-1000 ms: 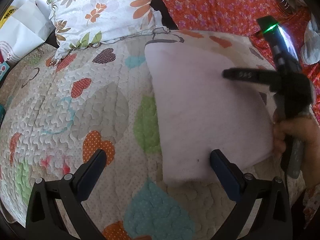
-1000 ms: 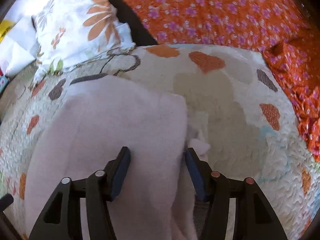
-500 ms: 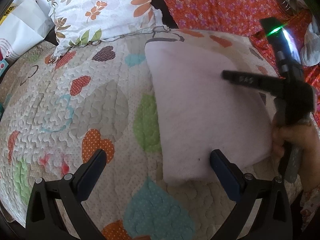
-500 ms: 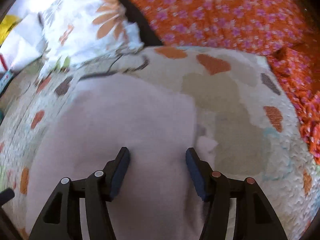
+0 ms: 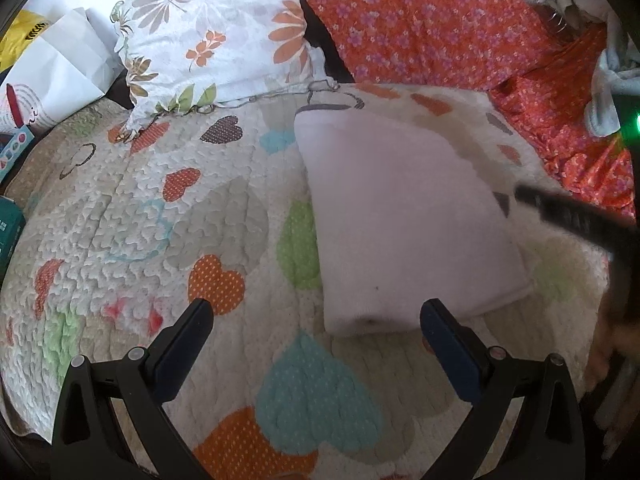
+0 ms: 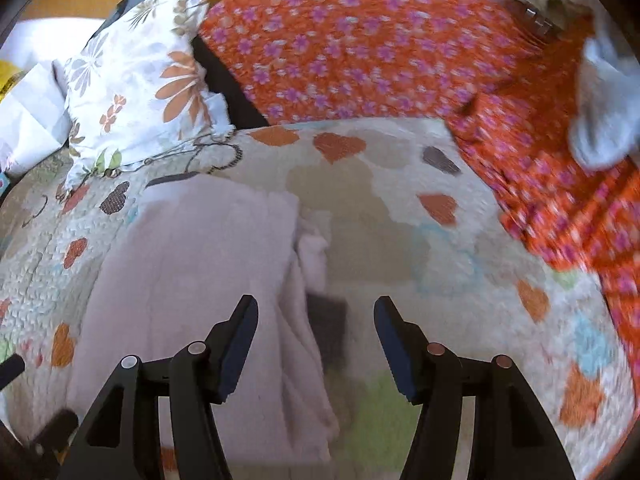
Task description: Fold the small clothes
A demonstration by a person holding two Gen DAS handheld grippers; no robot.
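Note:
A folded pale pink cloth point(image 5: 400, 220) lies flat on the heart-patterned quilt point(image 5: 160, 220). My left gripper point(image 5: 316, 320) is open and empty, just short of the cloth's near edge. My right gripper point(image 6: 316, 320) is open and empty, above the cloth's right edge point(image 6: 296, 280), where loose layers show. The cloth fills the left half of the right wrist view point(image 6: 192, 280). The right gripper's body also shows blurred at the right of the left wrist view point(image 5: 580, 220).
A floral pillow point(image 5: 216, 40) lies at the back left, with an orange flowered fabric point(image 5: 440, 24) behind and to the right. White paper bags point(image 5: 56, 72) and boxes stand at the far left. A grey-white cloth point(image 6: 604, 120) lies on the orange fabric.
My right gripper has opened wider and pulled back to the right, off the pink cloth. The left gripper has hardly moved. The cloth lies as before.

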